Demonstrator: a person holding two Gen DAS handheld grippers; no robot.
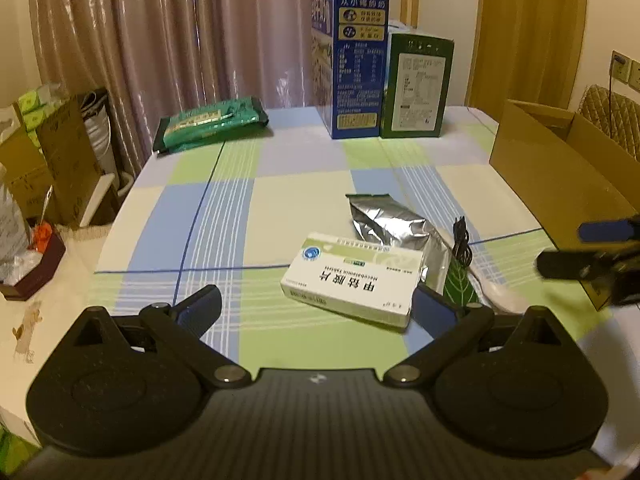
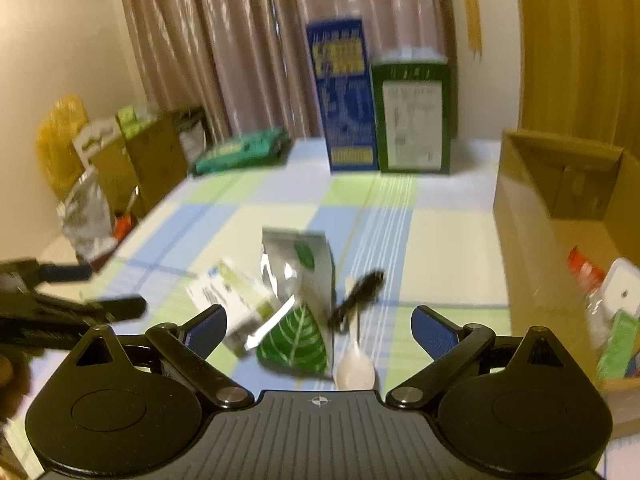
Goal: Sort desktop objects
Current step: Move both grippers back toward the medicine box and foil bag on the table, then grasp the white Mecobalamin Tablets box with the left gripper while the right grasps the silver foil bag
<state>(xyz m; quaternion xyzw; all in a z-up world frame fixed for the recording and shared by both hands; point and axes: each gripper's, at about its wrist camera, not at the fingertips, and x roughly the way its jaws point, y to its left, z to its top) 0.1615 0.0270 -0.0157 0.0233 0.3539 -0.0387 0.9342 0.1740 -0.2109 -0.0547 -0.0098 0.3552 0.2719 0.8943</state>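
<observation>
The left tongs are spread wide and empty over the desk, near the white medicine box. The right tongs are also wide and empty above the foil pouch and black cable. It seems the picking step: next, close on one item and carry it to the cardboard box at right.

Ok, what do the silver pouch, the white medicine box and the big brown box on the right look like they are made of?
Silver pouch: probably metallised foil or foil laminate, with a shiny, creased, mirror-like surface.
White medicine box: printed paperboard, by its sharp folded edges and slight sheen.
Brown box: apparently corrugated cardboard, matte tan, with raw open flaps.
</observation>
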